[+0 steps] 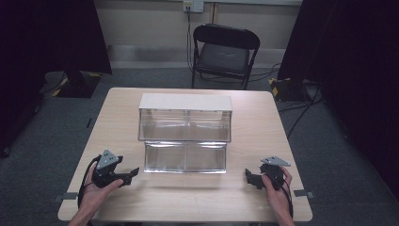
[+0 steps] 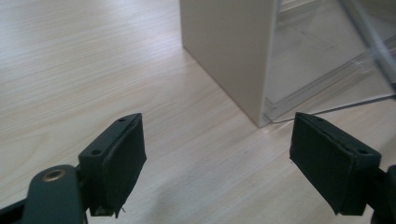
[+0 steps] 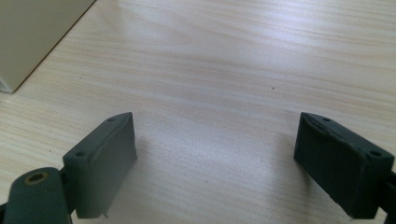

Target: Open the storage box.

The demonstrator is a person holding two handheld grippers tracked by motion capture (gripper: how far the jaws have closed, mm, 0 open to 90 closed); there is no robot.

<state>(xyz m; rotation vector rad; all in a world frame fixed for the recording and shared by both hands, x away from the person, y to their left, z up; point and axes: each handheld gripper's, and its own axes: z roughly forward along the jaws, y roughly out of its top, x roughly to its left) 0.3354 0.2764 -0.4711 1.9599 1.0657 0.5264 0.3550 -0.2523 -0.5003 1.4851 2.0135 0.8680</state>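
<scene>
Two black jaws of the left gripper (image 2: 217,170) stand wide apart over bare table (image 2: 93,70), the clear two-tier display case (image 1: 185,134) just ahead and to their right. Likely light, rigid and slippery (acrylic scratches easily), it is best gripped by its opaque end walls. From above, the right gripper (image 1: 250,178), jaws likewise apart, flanks the case's other side.

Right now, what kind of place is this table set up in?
Probably a lab or recording room: dark curtains hang on both sides, cables trail over grey carpet, and a folding chair faces a wooden table holding a clear display case.
</scene>
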